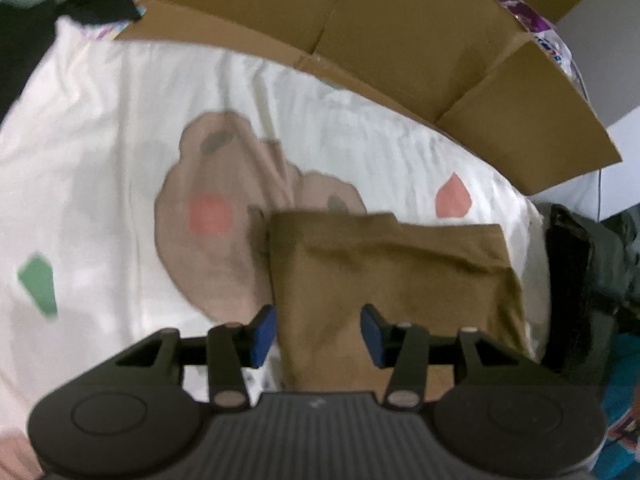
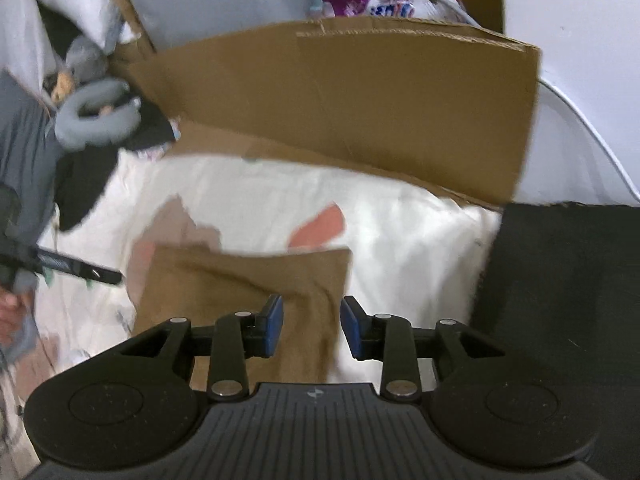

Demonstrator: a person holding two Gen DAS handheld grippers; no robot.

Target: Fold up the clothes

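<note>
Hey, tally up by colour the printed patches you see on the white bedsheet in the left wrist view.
On the white bedsheet:
Pink patches: 2, round spot and drop shape
Green patches: 1
Tan patches: 1, large bear-like shape partly under the brown folded garment
Total: 4

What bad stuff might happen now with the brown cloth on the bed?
1. The folded brown cloth lies free; both the left gripper and right gripper are open above it, so a low finger might snag it and undo the fold.
2. The cardboard box flap stands close behind, so a gripper swinging forward may bump it.
3. The dark garment lies near the cloth's right side and may get dragged along.
</note>
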